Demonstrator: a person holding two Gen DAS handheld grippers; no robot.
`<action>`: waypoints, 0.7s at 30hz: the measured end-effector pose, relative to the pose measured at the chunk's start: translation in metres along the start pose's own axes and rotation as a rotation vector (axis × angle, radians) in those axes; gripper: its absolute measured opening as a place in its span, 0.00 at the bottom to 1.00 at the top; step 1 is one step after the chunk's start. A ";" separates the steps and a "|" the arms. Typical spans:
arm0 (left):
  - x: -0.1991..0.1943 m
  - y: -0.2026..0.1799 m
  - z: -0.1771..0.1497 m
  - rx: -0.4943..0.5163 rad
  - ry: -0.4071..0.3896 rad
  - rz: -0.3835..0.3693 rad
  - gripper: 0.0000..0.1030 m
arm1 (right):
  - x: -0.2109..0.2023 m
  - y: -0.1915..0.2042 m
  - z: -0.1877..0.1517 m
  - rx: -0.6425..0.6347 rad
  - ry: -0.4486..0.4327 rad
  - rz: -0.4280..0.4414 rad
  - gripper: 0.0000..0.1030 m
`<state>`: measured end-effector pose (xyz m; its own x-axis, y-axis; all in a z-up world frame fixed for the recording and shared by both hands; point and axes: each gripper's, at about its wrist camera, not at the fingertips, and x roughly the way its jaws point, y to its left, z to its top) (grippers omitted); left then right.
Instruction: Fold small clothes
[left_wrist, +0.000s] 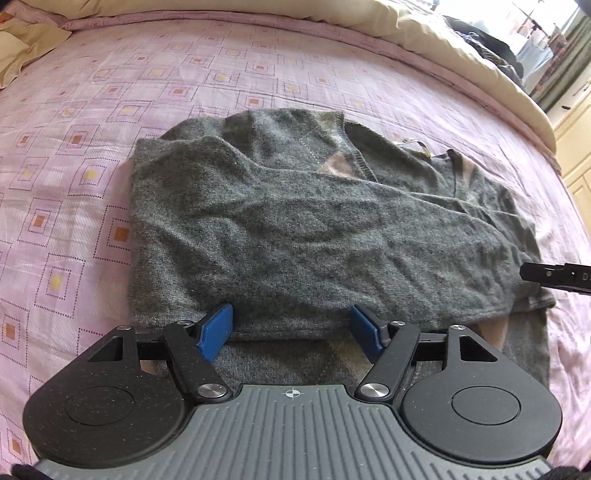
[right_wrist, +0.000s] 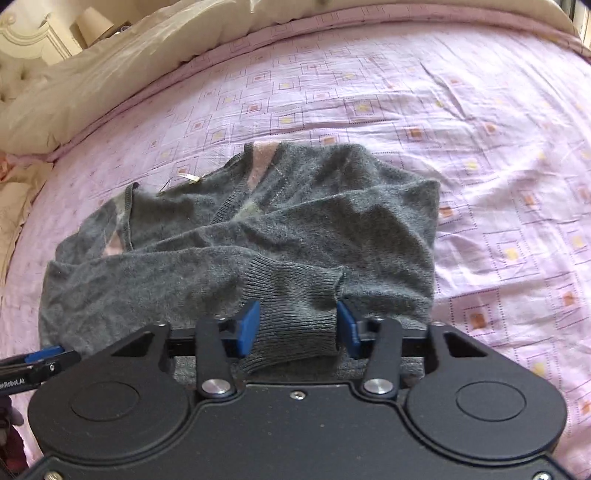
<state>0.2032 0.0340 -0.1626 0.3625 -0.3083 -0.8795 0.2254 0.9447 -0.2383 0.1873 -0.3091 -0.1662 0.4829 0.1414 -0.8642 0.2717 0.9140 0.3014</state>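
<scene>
A small grey knit sweater (left_wrist: 295, 229) with pink argyle patches lies partly folded on the pink bed sheet (left_wrist: 74, 147), sleeves laid across its body. My left gripper (left_wrist: 291, 328) is open, its blue pads either side of the sweater's near folded edge. My right gripper (right_wrist: 297, 328) is open, with the ribbed sleeve cuff (right_wrist: 295, 317) lying between its blue pads. The sweater also shows in the right wrist view (right_wrist: 240, 236). The right gripper's tip shows at the right edge of the left wrist view (left_wrist: 554, 275).
A cream duvet (left_wrist: 461, 48) is bunched along the far side of the bed. A cream pillow (left_wrist: 26, 48) lies at the far left. A cream headboard and lamp (right_wrist: 92, 22) stand behind. Cupboards (left_wrist: 576, 140) stand beyond the bed's right edge.
</scene>
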 end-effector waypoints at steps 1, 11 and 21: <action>-0.001 0.000 0.000 -0.001 0.000 0.000 0.66 | 0.003 -0.001 0.001 0.007 0.006 0.009 0.48; -0.024 0.007 -0.010 -0.043 -0.050 0.004 0.66 | -0.023 0.019 0.006 -0.061 -0.046 0.126 0.14; -0.053 0.010 0.004 -0.048 -0.150 -0.001 0.66 | -0.030 0.000 0.008 -0.135 -0.037 -0.116 0.14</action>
<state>0.1905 0.0597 -0.1168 0.4938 -0.3193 -0.8088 0.1836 0.9474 -0.2620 0.1794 -0.3165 -0.1373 0.4861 0.0203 -0.8737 0.2147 0.9663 0.1419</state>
